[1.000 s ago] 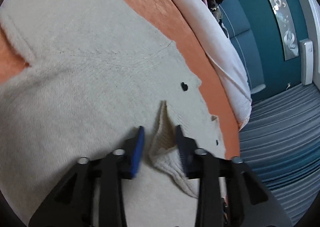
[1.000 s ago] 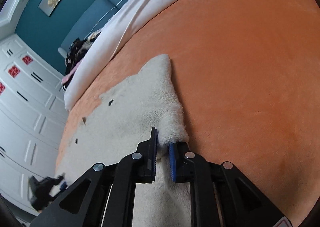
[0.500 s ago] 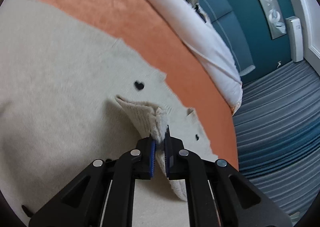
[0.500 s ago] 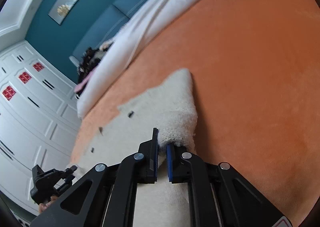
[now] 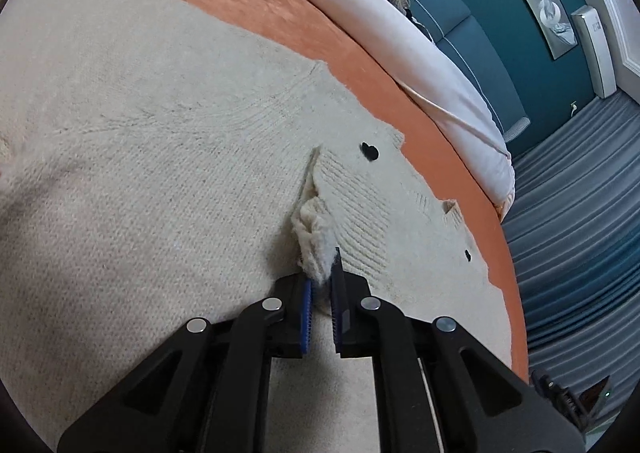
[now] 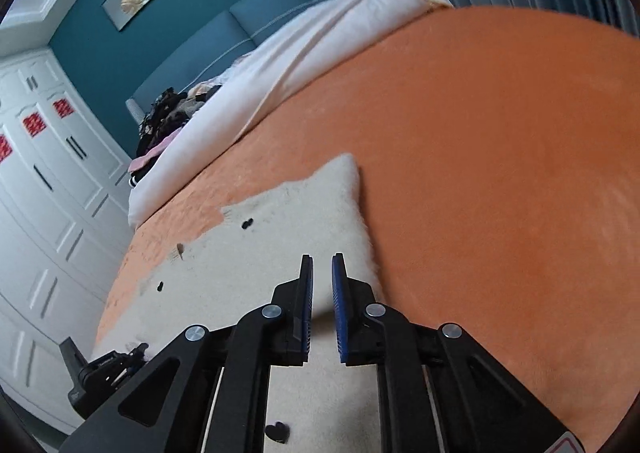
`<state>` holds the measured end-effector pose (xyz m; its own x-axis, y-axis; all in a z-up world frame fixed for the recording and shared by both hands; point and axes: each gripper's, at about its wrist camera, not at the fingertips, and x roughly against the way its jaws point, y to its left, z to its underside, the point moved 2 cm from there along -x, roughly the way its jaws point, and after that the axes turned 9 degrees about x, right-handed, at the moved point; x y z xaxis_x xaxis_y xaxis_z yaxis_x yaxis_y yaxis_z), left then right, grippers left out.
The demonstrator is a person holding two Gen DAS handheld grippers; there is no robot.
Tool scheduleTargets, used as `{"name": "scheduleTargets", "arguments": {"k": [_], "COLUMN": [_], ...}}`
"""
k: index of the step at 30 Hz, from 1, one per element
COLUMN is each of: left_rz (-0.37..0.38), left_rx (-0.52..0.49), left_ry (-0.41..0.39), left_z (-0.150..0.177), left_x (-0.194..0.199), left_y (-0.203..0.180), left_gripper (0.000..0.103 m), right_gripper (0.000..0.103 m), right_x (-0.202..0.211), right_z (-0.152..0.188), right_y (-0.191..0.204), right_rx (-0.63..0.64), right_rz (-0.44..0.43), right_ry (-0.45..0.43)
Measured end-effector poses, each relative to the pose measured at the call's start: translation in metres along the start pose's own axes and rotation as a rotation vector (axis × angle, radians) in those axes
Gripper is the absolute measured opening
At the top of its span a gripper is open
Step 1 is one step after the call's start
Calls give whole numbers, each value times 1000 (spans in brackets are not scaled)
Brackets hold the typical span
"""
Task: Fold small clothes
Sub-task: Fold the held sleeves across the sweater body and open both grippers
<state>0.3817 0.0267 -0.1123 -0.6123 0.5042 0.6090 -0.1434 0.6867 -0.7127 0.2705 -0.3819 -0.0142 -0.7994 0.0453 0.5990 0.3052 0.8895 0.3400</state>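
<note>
A fluffy cream cardigan [image 5: 160, 173] with black heart buttons [image 5: 369, 151] lies spread on the orange bedspread [image 5: 280, 13]. My left gripper [image 5: 322, 267] is shut on a bunched fold of its ribbed front edge [image 5: 352, 209], which is pulled up slightly off the body. In the right wrist view the same cardigan [image 6: 280, 245] reaches to a sleeve corner [image 6: 348, 169]. My right gripper [image 6: 322, 259] holds the fluffy fabric near that sleeve side. Its jaws are opening a little, with only a narrow gap and cream fabric still between the pads. The left gripper [image 6: 104, 369] shows at the lower left.
A white duvet [image 6: 300, 65] is rolled along the far side of the bed, with a dark pile of clothes [image 6: 168, 113] at its end. Beyond are a teal headboard [image 6: 280, 1] and white wardrobe doors [image 6: 40, 213]. Striped blue carpet [image 5: 580, 233] lies past the bed's edge.
My left gripper went from open around the ribbed edge to shut on it. The right gripper has risen, holding the sleeve side, and more of the room shows behind it.
</note>
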Motion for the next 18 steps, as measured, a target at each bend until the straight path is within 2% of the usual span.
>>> {"name": "scheduleTargets", "arguments": {"k": [2,4,5,7,9,10,11,13,14,15,16,18], "left_rz": [6,13,14,18,28,37,45,49,49,60,55,14], "left_rx": [1,-1,0,-1,-1,5,16,46,66,86,121,213], "left_ry": [-7,-11,-11,-13,-16,-16,-11,2,-26,-78,-147,-239], "left_z": [-5,-4,-4,-4,-4,-4,-5,-10,-16,-24,-37,-66], "left_x": [-2,-2,-1,1,1,1,2,15,32,53,79,120], "left_y": [-3,-2,1,2,3,4,5,7,10,16,30,66], "left_gripper": [8,8,8,8,8,9,9,17,23,40,54,64], "right_gripper": [10,10,0,0,0,0,0,0,1,11,15,51], "right_x": [-25,-73,-82,-63,-49,-55,-63,-50,-42,-36,-31,-35], "right_z": [-3,12,21,18,21,29,37,30,26,27,34,60], "right_y": [8,-7,-16,-18,-12,-13,-18,-16,-9,-1,3,12], "right_rx": [51,12,-55,-112,-74,-42,-57,-73,-38,-2,27,83], "right_rz": [15,77,63,54,92,120,91,104,119,124,122,108], "right_ry": [49,200,228,143,88,129,175,140,130,122,126,190]}}
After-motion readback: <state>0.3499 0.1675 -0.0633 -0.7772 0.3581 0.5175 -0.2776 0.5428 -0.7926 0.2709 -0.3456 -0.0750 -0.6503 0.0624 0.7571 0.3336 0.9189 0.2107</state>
